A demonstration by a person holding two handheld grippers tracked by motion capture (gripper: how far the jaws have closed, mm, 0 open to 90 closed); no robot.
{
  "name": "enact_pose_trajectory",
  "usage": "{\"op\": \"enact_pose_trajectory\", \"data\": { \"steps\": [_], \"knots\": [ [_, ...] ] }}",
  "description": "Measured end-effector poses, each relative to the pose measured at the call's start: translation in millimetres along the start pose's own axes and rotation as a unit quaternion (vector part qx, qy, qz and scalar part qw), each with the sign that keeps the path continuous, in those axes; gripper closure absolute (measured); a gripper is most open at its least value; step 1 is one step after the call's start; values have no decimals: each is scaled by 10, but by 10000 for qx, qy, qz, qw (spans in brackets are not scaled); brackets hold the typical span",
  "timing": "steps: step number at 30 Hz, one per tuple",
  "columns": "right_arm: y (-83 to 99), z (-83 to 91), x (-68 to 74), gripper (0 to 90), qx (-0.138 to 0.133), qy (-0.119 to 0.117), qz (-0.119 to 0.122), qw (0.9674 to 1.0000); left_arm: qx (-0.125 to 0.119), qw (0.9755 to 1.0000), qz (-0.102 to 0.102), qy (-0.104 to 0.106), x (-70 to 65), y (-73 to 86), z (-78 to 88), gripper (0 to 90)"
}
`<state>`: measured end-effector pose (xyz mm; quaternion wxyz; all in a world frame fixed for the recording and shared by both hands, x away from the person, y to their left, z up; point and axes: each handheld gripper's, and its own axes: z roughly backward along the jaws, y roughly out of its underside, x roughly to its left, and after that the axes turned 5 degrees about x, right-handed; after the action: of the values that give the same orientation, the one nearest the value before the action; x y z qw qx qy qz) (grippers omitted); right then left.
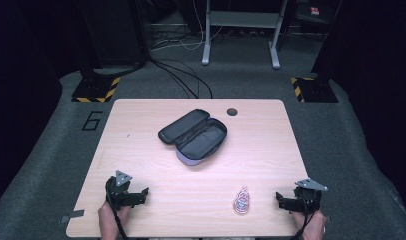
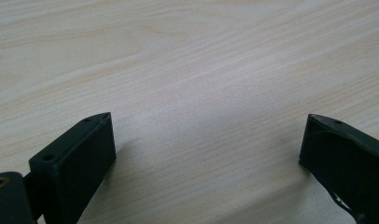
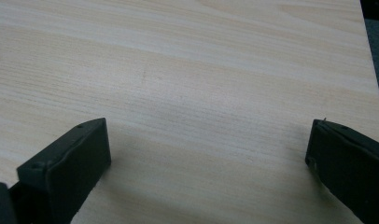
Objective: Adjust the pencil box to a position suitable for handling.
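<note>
Your right claw (image 1: 286, 200) and left claw (image 1: 138, 196) rest wide apart and empty on the counter (image 1: 141, 130). A small pink pouch (image 1: 241, 201) lies just left of the right claw; the open pencil case (image 1: 193, 135) sits ahead. Approach the pouch low and squarely.

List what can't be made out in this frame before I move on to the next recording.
- Small pink item, high view: too small to identify.
- Open pouch, high view: dark interior hides any contents.
- Person's hands, high view: cut off by the bottom edge.
</note>
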<state>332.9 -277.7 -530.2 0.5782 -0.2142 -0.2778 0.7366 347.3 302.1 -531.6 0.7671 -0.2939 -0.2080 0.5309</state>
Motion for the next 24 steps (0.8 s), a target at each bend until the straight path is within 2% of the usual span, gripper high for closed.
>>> {"op": "enact_pose_trajectory", "data": {
  "steps": [15, 17, 23, 24],
  "knots": [
    [-67, -55, -59, 0, 3, -155, 211, 9997, -23, 10000, 16, -14, -1, -3, -7, 31],
    [-67, -56, -58, 0, -5, -148, 212, 9997, 0, 9999, 125, -90, -19, -9, -11, 28],
    [-67, -57, -58, 1, -8, -156, 211, 9997, -2, 9996, 213, -173, -29, -15, -15, 26],
    [-68, -57, -58, 1, -7, -156, 208, 9997, 19, 9994, 296, -177, -24, -29, -17, 27]
  ]
}}
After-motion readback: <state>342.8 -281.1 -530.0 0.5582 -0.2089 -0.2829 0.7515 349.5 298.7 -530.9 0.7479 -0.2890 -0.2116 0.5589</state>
